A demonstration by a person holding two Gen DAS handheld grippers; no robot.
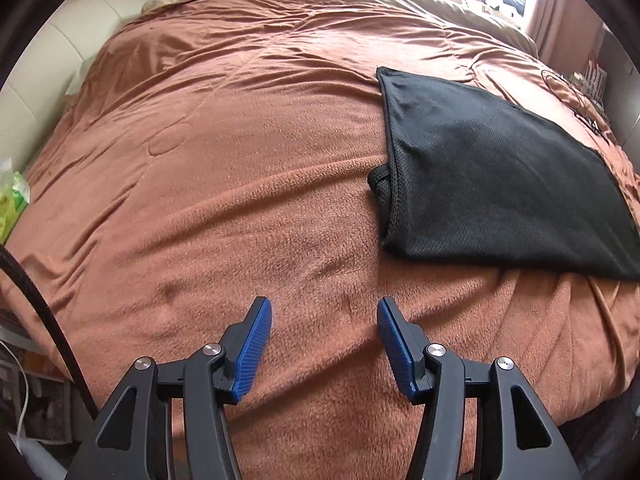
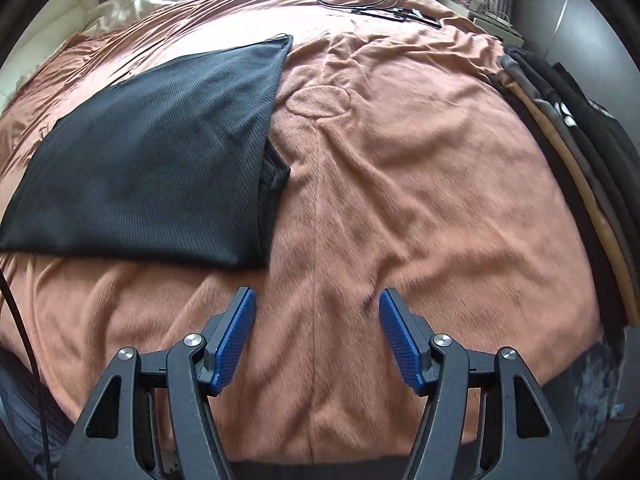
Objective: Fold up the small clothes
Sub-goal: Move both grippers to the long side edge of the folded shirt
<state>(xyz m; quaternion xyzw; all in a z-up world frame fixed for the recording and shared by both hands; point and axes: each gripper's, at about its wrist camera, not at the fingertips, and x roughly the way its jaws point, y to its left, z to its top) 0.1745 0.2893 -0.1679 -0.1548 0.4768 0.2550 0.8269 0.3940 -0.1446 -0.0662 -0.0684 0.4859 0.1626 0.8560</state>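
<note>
A black mesh garment (image 1: 492, 176) lies folded flat on the rust-brown blanket (image 1: 240, 184), to the right in the left wrist view and to the left (image 2: 152, 152) in the right wrist view. A small fold of it sticks out at one side edge. My left gripper (image 1: 325, 312) hovers over bare blanket, below and left of the garment, open with nothing between its blue pads. My right gripper (image 2: 316, 300) is also open and empty, over bare blanket (image 2: 400, 184) just below and right of the garment's near corner.
A stack of folded dark and tan clothes (image 2: 568, 128) lies along the bed's right edge. Thin black cables (image 2: 376, 4) rest at the far end. A green packet (image 1: 12, 204) and a black cord (image 1: 40, 312) sit off the bed's left side.
</note>
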